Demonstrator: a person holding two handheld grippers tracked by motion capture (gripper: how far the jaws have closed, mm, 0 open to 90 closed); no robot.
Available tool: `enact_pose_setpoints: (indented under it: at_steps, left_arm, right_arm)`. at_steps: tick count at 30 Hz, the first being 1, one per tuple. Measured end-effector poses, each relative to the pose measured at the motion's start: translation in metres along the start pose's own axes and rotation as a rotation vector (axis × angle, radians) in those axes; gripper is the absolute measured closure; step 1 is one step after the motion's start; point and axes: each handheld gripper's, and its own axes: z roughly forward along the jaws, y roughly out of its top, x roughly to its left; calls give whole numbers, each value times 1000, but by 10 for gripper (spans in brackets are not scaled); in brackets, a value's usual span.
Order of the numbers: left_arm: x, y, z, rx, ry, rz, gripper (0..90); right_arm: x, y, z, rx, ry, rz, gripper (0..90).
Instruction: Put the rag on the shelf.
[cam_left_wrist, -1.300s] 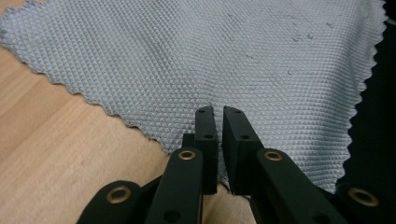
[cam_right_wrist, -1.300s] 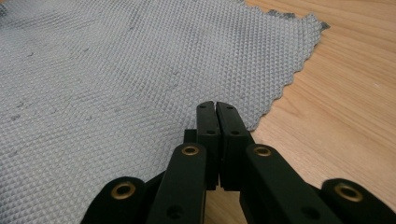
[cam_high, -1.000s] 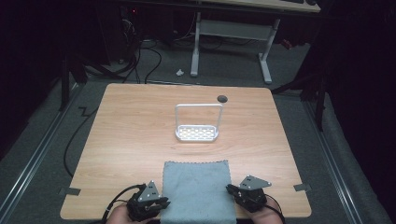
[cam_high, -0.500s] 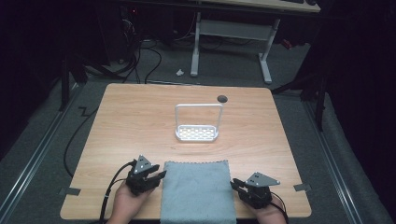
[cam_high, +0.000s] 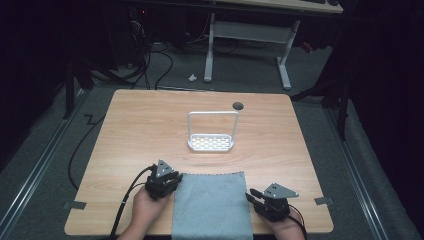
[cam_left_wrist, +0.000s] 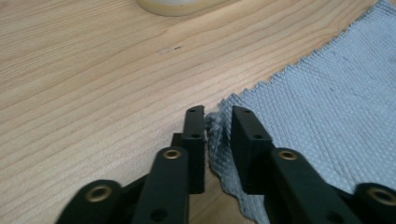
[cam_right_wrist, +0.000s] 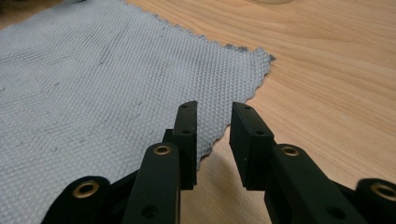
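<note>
The grey cloth lies flat at the near edge of the worktop, between both hands. The left hand-held gripper has just been closing and pinches the cloth's far left corner. The right hand-held gripper has just been opening; its jaws are apart over the right edge.

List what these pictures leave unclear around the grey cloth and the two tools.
- Grey cloth, high view: its near edge is cut off by the bottom of the picture.
- Left tool, left gripper view: cloth edge bunched between the jaws; whether the pads press it cannot be told.
- Right tool, right gripper view: the cloth's edge runs under the jaws, which hide any contact.
- White rack, left gripper view: cut off by the top edge.
</note>
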Motion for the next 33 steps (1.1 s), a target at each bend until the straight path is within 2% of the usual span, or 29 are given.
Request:
enact_pose_setpoints:
  at_steps: [3,4,7,8,9,13,16,18,21,24,25,26,29,33]
  left_arm:
    - [0,0,1,2,-10,11,861]
    - [0,0,1,2,-15,8,870]
    - [2,1,1,3,-30,-7,876]
    - [3,1,1,3,-35,-10,877]
    - [3,1,1,2,-38,-14,877]
    - [6,1,1,2,-60,-39,877]
    - [7,1,1,2,-64,-46,875]
    - [8,1,1,3,-68,-51,875]
    - [7,1,1,3,-64,-45,875]
    - [6,0,1,2,-60,-43,880]
    - [7,1,1,4,-61,-43,882]
    - [7,1,1,4,-63,-44,884]
    - [7,0,0,4,-62,-45,886]
    - [10,0,-5,-34,-77,-76,886]
  right_arm:
    - [1,9,4,-16,-18,23,709]
    - [0,15,7,-21,-31,17,704]
    - [-5,33,18,-26,-63,45,681]
    - [-11,43,32,-2,-80,57,653]
    - [-11,43,32,-2,-80,57,653]
    - [-24,47,57,66,-80,121,641]
    - [-24,46,61,82,-109,102,640]
    - [-25,45,61,83,-94,115,641]
    - [-22,42,65,82,-104,84,669]
    - [-21,41,65,77,-100,76,807]
    - [-21,41,65,74,-94,71,869]
    - [-21,41,65,75,-77,73,892]
    - [-17,41,63,61,-96,34,897]
    - [-14,42,55,12,-99,36,896]
